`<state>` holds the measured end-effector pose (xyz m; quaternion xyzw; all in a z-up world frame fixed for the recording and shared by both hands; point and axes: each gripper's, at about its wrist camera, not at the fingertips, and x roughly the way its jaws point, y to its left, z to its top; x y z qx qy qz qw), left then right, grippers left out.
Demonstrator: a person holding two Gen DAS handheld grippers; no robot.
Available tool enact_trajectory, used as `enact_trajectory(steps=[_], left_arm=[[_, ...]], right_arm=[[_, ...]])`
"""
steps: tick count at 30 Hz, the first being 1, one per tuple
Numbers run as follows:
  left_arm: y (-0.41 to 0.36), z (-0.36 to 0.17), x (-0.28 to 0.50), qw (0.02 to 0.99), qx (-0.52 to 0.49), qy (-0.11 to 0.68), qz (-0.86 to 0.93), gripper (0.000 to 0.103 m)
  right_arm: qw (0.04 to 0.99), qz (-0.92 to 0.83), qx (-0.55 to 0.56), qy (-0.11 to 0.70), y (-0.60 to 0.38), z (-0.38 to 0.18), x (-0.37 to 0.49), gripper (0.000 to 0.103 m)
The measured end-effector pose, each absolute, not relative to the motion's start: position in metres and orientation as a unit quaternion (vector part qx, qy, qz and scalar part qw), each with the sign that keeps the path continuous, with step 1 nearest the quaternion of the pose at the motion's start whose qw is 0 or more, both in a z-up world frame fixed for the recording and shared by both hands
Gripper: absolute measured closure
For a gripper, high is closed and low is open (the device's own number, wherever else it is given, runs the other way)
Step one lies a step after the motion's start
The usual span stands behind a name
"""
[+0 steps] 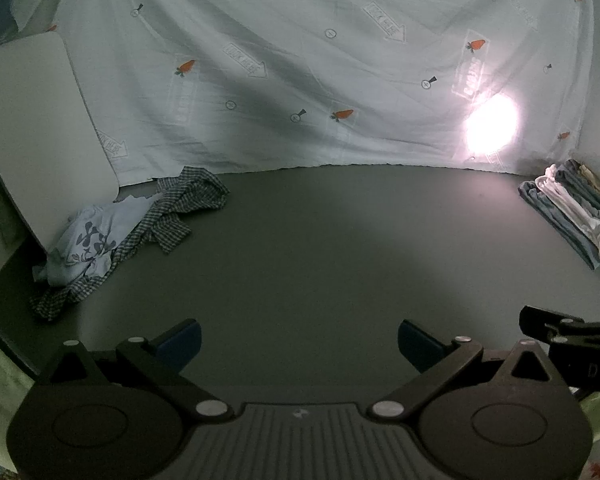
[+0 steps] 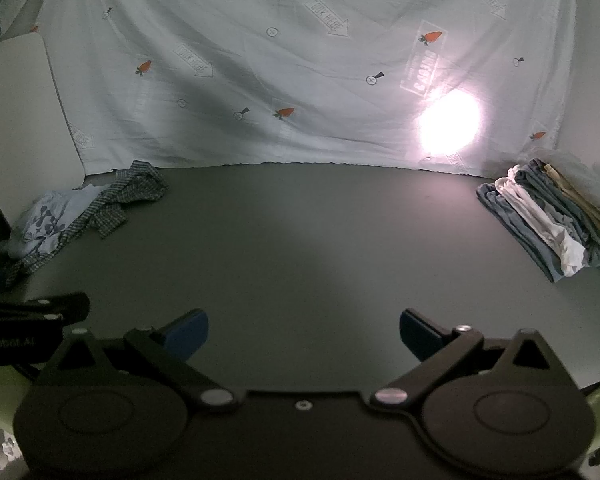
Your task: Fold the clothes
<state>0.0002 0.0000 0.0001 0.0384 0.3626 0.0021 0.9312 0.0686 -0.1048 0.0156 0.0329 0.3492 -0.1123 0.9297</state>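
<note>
My left gripper [image 1: 298, 340] and right gripper [image 2: 303, 330] hover side by side above the dark grey surface [image 1: 320, 248], both jaws spread wide and empty. 2 crumpled garments, a grey checked shirt [image 1: 180, 208] over a pale blue floral-print cloth [image 1: 86, 240], lie far left. A folded stack of grey, white and tan clothes [image 2: 548, 216] sits far right.

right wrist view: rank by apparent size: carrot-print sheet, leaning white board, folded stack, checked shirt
1. carrot-print sheet, by far the largest
2. leaning white board
3. folded stack and checked shirt: similar, and fisheye edge distortion makes ranking them unsure
</note>
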Motion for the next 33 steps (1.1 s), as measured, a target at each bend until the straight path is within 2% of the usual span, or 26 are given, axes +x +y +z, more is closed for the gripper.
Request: enact_trajectory(steps=[33], left_arm=[[0.009, -0.005, 0.004, 0.93, 0.041, 0.366, 0.006, 0.0]], right_arm=[[0.928, -0.116, 0.034, 0.352, -0.106, 0.013, 0.08, 0.0]])
